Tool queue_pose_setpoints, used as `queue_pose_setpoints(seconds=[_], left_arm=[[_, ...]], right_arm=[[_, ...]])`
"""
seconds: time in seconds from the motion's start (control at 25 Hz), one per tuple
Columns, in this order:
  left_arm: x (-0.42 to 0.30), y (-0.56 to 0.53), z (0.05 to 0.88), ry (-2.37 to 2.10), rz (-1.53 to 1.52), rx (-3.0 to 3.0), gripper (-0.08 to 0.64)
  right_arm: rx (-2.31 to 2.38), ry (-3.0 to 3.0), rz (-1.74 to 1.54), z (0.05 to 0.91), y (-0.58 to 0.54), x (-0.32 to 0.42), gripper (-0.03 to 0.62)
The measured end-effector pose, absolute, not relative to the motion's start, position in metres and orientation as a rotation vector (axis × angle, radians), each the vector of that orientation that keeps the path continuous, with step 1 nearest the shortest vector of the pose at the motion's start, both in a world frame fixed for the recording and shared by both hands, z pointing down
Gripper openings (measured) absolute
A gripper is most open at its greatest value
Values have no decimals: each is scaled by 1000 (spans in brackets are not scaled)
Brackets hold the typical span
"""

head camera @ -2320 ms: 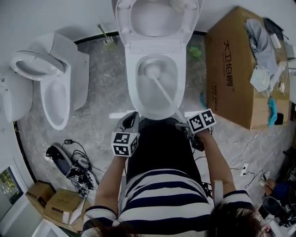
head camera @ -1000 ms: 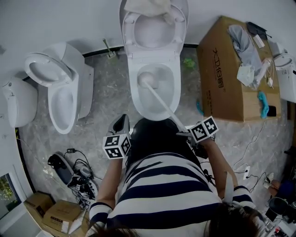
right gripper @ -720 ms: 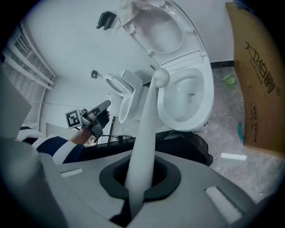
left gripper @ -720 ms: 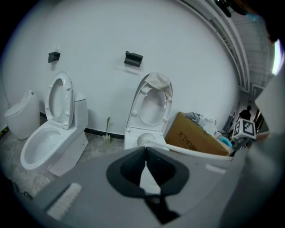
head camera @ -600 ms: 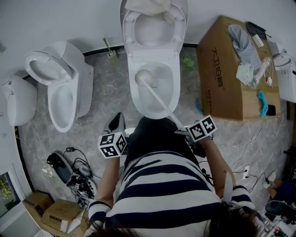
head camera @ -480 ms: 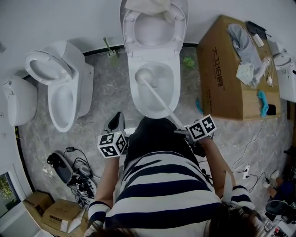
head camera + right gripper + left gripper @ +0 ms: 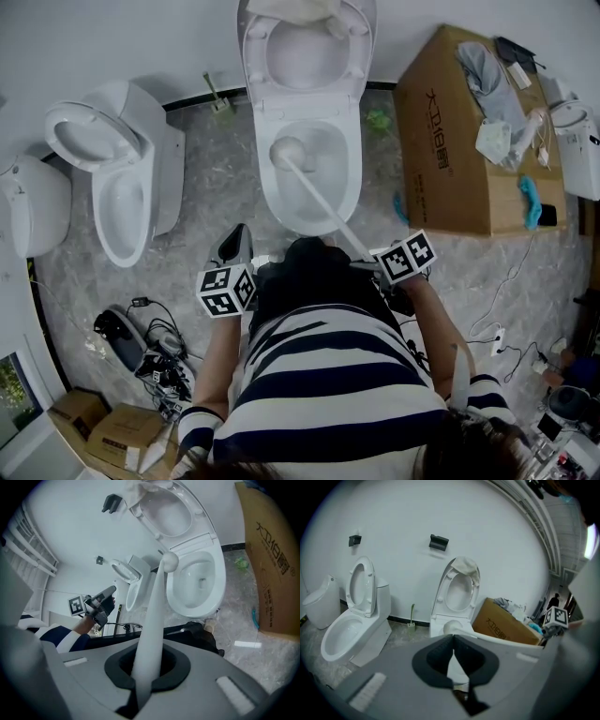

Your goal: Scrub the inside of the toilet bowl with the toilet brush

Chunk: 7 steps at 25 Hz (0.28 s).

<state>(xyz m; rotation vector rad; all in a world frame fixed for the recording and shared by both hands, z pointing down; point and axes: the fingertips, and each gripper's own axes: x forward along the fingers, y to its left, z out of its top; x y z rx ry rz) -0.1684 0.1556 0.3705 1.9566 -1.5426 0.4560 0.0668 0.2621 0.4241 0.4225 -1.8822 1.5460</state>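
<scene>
The white toilet [image 7: 309,202] stands ahead of me with its lid [image 7: 305,47] raised. The white toilet brush has its round head [image 7: 286,150] down in the bowl's far left part. Its long handle [image 7: 323,206] slants back to my right gripper [image 7: 363,262], which is shut on it. In the right gripper view the handle [image 7: 151,634] runs out from between the jaws of the right gripper [image 7: 147,667] to the head [image 7: 168,560] beside the bowl [image 7: 199,583]. My left gripper [image 7: 241,236] is held left of the bowl's front; in its own view the left gripper [image 7: 453,644] is shut on nothing.
A second toilet [image 7: 112,187] with its seat up stands at the left. A big cardboard box [image 7: 450,141] with clothes on it fills the right side. A green brush [image 7: 217,94] leans at the wall. Cables and a device [image 7: 141,337] lie on the floor at the lower left.
The brush head has slid a little toward the far left of the bowl. My left gripper has dropped slightly to the left. The right gripper still holds the handle.
</scene>
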Motion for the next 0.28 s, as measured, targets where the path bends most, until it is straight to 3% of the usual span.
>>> queue_pose_setpoints(seconds=[0.28], left_arm=[[-171, 151, 370, -1543, 460, 1965, 0]], right_arm=[[422, -1892, 1553, 424, 260, 64, -2]])
